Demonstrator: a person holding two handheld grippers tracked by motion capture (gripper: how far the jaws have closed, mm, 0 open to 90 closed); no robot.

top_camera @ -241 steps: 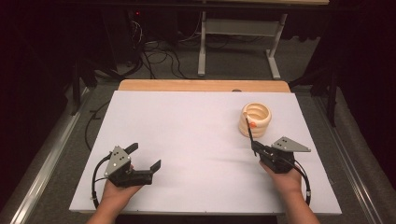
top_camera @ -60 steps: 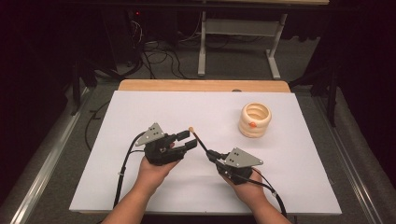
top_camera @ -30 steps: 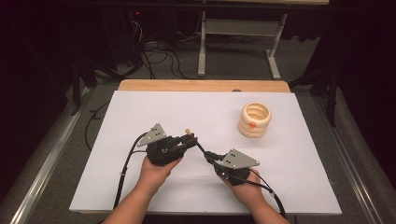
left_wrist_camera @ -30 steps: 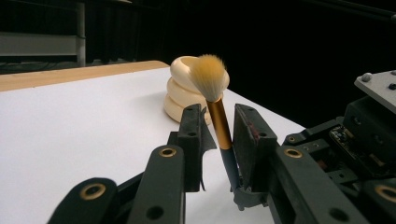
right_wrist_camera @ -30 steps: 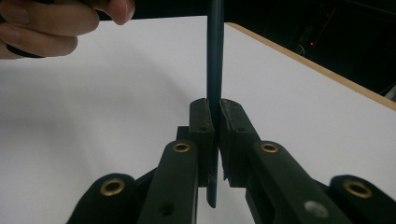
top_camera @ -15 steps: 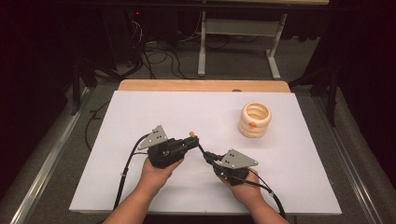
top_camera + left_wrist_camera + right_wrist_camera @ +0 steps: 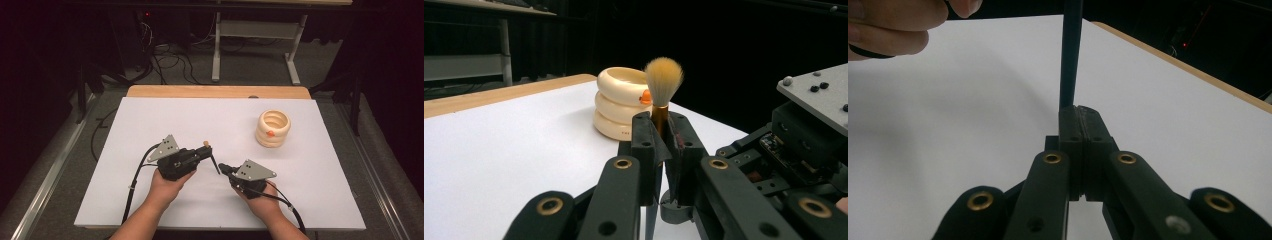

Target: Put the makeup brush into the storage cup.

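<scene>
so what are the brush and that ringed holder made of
The brush seems to have soft tan hair, natural or synthetic, with a fluffy matte tip, a shiny copper-coloured metal collar and a thin dark handle, plastic or painted wood. The holder looks like cream glazed ceramic or glossy plastic, with soft highlights on its stacked rings.

The brush [image 7: 663, 87] has soft tan bristles, fluffy and matt, above a shiny copper-coloured metal ferrule; its handle [image 7: 1070, 55] is smooth dark plastic with a dull sheen. The holder [image 7: 273, 128] of stacked rings looks like glossy cream plastic or glaze, with a small orange piece at its rim. The desk [image 7: 210, 125] top is smooth, matt white, edged at the back by pale wood. Each tool [image 7: 663, 145] is matt black plastic with brass-coloured rivets and a flat grey metal plate.
</scene>
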